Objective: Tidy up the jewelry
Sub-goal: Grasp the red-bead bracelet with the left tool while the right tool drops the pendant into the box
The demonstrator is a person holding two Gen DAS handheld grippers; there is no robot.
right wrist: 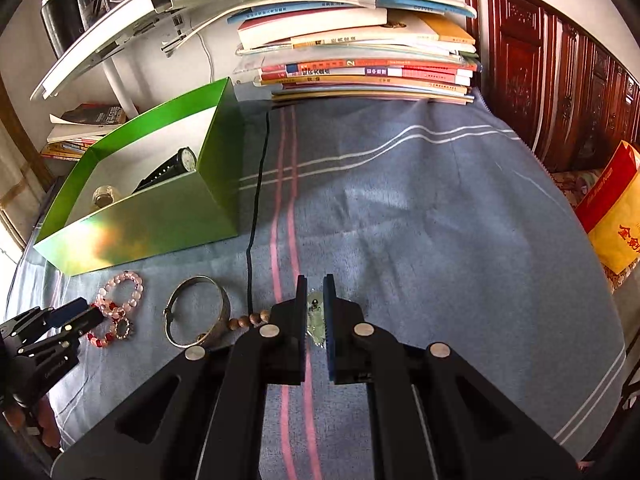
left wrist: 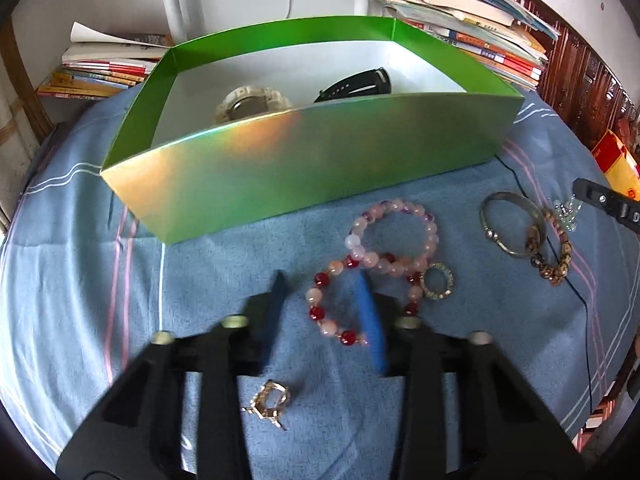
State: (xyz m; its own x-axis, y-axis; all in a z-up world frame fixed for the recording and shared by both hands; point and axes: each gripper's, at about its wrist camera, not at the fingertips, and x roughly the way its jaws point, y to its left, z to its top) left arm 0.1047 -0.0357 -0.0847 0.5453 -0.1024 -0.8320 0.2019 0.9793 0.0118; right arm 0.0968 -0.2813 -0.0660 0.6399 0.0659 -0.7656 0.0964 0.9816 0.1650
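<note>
A green box [left wrist: 304, 168] stands on the blue cloth and holds a clear watch [left wrist: 250, 104] and a black watch [left wrist: 356, 84]. My left gripper [left wrist: 324, 284] is open, its blue fingers straddling a red-and-pink bead bracelet [left wrist: 332, 308]. A pale pink bead bracelet [left wrist: 396, 236], a small ring [left wrist: 439, 281], a silver bangle [left wrist: 514, 220], a brown bead bracelet [left wrist: 554, 252] and a gold clasp piece [left wrist: 270, 400] lie around. My right gripper [right wrist: 315, 280] is nearly shut around a clear crystal piece [right wrist: 316, 316]; contact is unclear.
Stacks of books [right wrist: 360, 60] lie behind the box and at the far right. A black cable [right wrist: 256, 200] runs across the cloth [right wrist: 420, 200]. A red and yellow bag [right wrist: 616, 216] sits at the right edge, by dark wooden furniture [right wrist: 540, 60].
</note>
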